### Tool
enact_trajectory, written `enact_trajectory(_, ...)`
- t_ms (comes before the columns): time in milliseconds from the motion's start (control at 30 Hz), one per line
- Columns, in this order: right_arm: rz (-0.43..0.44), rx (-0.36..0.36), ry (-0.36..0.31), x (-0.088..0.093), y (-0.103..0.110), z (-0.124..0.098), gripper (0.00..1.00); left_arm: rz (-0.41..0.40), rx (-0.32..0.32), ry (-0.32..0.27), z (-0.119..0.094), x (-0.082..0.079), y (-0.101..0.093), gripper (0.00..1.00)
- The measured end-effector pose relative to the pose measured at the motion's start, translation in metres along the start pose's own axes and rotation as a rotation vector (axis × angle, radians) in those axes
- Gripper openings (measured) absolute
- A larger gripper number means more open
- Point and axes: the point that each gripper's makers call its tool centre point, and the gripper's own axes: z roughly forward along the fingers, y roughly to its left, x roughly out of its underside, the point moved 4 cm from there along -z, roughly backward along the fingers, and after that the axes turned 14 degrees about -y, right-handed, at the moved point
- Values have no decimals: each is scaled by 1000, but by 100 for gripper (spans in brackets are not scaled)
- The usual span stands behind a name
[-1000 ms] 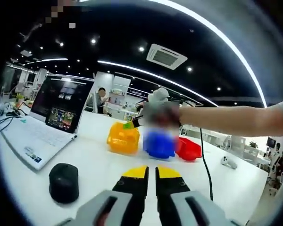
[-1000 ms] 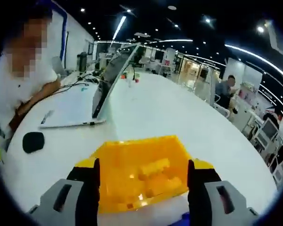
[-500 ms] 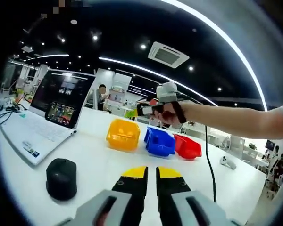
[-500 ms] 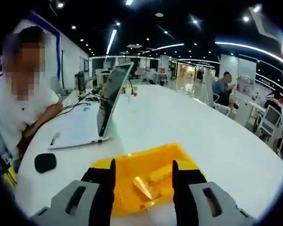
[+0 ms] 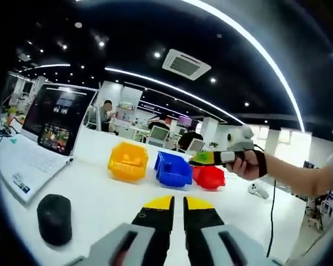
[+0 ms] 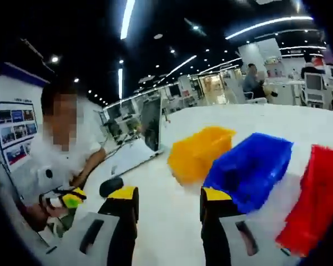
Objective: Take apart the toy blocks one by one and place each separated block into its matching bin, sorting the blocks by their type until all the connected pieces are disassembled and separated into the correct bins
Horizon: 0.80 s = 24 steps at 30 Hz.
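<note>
Yellow bin (image 5: 127, 161), blue bin (image 5: 173, 169) and red bin (image 5: 209, 177) sit in a row far beyond the nearly closed left gripper (image 5: 177, 203); their contents are unclear. Right gripper (image 6: 168, 195) is parted, empty.

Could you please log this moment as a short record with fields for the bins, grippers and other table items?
bins: yellow bin, blue bin, red bin, in a row on the white table
left gripper: jaws nearly closed, empty
right gripper: jaws apart, empty, raised off the table by the red bin
other items: laptop, black mouse
</note>
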Motion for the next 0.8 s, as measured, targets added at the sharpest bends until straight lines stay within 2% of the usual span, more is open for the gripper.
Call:
enact_trajectory(67,-51,53,-29,3,-9,-29,43,7,21,5,4,0,-3,9)
enact_trajectory(133,-110,98,-32,8,-13,-57,42,16,35,15,9,1,-5,9)
enact_trajectory(233,-125,136,-46,15,-10,-91,40,21,43,26,16,4,-7,10)
enact_trajectory(300,-136,189,-35,19,-6,-108,38,17,50,34,21,6,-9,10)
enact_trajectory(367,-187,211,-42,19,1,-120,38,19,61,39,25,7,-12,10)
enact_trajectory(467,-286,225,-100,15,17,-137,38,25,77,36,33,6,-16,10)
enact_trajectory(500,-294,243,-120,17,21,-145,38,25,81,34,35,5,-17,10)
enact_trajectory(600,-237,304,-165,27,21,-161,40,12,89,29,39,4,-21,10)
enact_trajectory(667,-110,345,-200,36,18,-170,40,-20,89,36,41,7,-27,10)
enact_trajectory(700,-53,357,-218,39,15,-175,40,-19,111,43,41,11,-34,10)
enact_trajectory(733,-33,362,-228,40,14,-178,39,-15,115,45,41,13,-37,10)
enact_trajectory(800,-64,372,-216,42,10,-182,39,-19,118,57,39,18,-41,10)
